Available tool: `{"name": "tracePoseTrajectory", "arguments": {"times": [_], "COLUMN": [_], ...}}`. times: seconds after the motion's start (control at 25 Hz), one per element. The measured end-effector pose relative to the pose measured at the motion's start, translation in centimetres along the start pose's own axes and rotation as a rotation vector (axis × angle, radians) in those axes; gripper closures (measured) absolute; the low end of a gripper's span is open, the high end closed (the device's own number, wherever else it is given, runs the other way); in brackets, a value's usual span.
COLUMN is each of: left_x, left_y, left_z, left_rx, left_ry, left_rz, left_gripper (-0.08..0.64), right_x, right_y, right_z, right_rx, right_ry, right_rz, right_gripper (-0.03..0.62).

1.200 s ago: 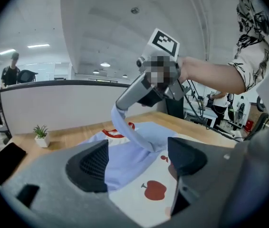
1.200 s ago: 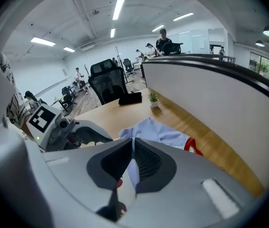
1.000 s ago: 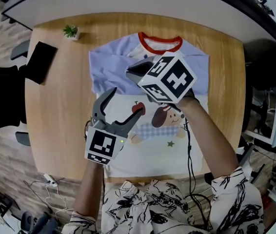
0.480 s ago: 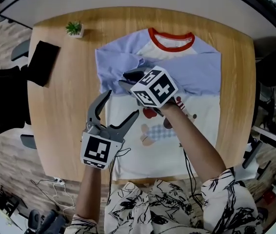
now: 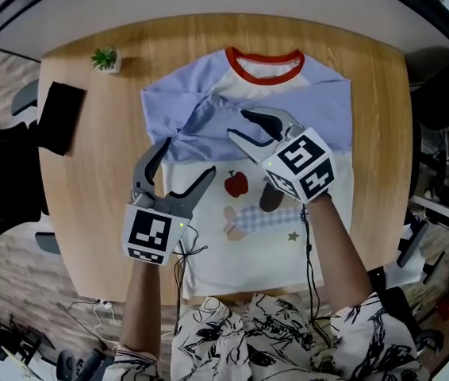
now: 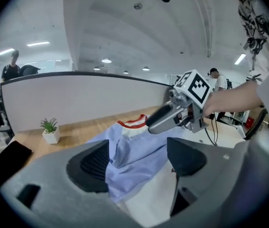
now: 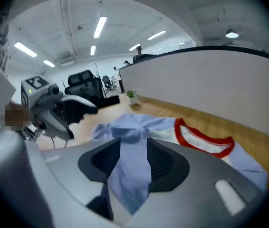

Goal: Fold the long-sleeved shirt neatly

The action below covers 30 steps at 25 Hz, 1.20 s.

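The long-sleeved shirt (image 5: pixel 276 232) lies flat on the round wooden table (image 5: pixel 90 165), red collar (image 5: pixel 264 65) at the far side and an apple print on its white body. Its lavender left sleeve (image 5: pixel 199 122) is folded in across the chest. My right gripper (image 5: pixel 240 125) hovers just over that sleeve; its jaws have just been opening, and the sleeve (image 7: pixel 133 141) shows loose through the gap, not pinched. My left gripper (image 5: pixel 185 159) stands open over the shirt's left edge with only cloth (image 6: pixel 134 160) beneath it. The right gripper (image 6: pixel 165 118) crosses in front of it.
A small potted plant (image 5: pixel 104 59) stands at the table's far left. A flat black object (image 5: pixel 58 117) lies at the left edge. Cables trail from both grippers toward the person. A grey partition (image 6: pixel 77 96) runs behind the table.
The right gripper came down and slid right over the chest. Its jaws opened and let go of the lavender sleeve, which now lies folded inward. The left gripper drifted a little left and lower.
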State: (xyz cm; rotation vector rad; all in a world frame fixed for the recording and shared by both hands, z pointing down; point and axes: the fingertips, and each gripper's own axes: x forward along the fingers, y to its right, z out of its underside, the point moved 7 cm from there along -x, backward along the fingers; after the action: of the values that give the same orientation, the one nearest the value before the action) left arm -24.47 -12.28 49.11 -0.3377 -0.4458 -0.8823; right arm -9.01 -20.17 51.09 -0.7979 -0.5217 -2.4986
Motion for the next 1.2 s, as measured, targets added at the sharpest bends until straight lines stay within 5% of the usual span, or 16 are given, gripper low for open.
{"name": "tracePoseTrajectory", "arguments": {"times": [0.16,0.36,0.6,0.72,1.0,1.2], "left_x": [3.8,9.5,14.6,15.3,8.3,3.1], "left_y": [-2.9,-4.4,-4.7,-4.5,-2.0,-0.1], "left_z": [-0.8,-1.7,-1.1,-1.0,-3.4,-0.5], "left_rx": [0.0,0.022,0.087,0.126,0.222,0.187], "left_ry": [-0.078,-0.291,-0.471,-0.476,-0.292,-0.295], "left_rz": [-0.022,0.056,0.1,0.106,0.111,0.098], "left_gripper": [0.215,0.293,0.423,0.54,0.541,0.537], "right_x": [0.8,1.9,2.2,2.0,-0.9,-1.8], "right_y": [3.1,3.6,3.1,2.8,-1.0,-4.7], "right_z": [3.4,4.5,4.9,4.6,3.1,4.2], "right_rx": [-0.006,0.006,-0.003,-0.027,-0.179,-0.323], "right_ry": [-0.146,-0.184,-0.161,-0.151,-0.081,-0.072], "right_rz": [-0.003,-0.016,0.017,0.036,0.034,0.036], "right_gripper": [0.396,0.393,0.537,0.572,0.572,0.572]}}
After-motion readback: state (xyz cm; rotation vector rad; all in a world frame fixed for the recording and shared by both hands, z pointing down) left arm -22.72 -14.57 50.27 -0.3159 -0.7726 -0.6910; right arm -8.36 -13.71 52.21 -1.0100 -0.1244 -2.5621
